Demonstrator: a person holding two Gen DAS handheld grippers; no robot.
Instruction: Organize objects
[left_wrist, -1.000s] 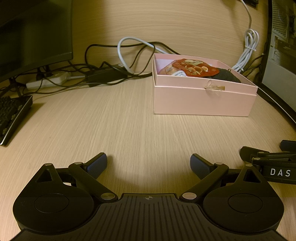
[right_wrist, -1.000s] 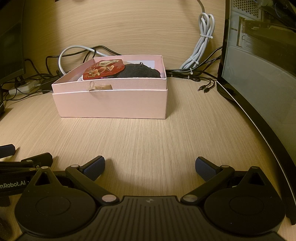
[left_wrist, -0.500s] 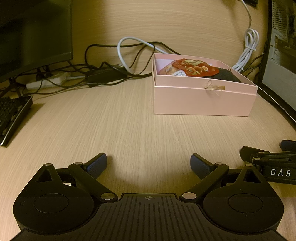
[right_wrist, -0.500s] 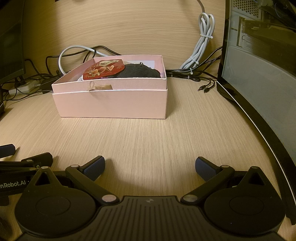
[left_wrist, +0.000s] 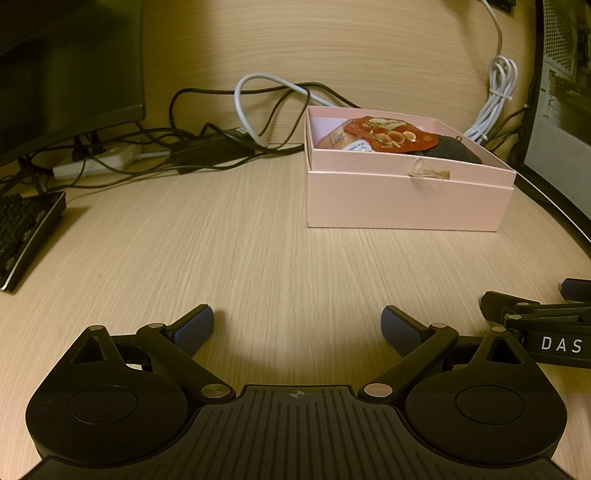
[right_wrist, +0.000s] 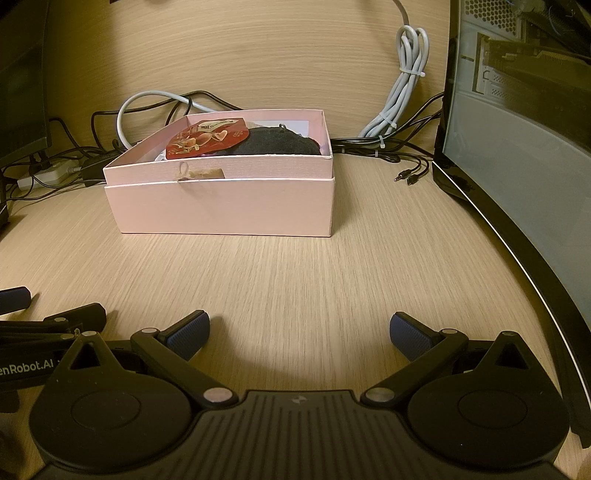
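A pink cardboard box (left_wrist: 406, 203) (right_wrist: 221, 206) stands open on the wooden desk, well ahead of both grippers. Inside lie a red snack packet (left_wrist: 388, 136) (right_wrist: 207, 142) and a dark grey fabric item (left_wrist: 456, 149) (right_wrist: 280, 144). My left gripper (left_wrist: 297, 326) rests low over the desk, open, nothing between its fingers. My right gripper (right_wrist: 299, 330) is open and empty too, side by side with the left. Each gripper's edge shows in the other's view.
A tangle of black and white cables (left_wrist: 240, 122) and a power strip (left_wrist: 92, 166) lie behind the box. A monitor (left_wrist: 66, 74) and keyboard (left_wrist: 26, 236) are at the left. A computer case (right_wrist: 524, 129) stands at the right, with bundled white cable (right_wrist: 406, 81).
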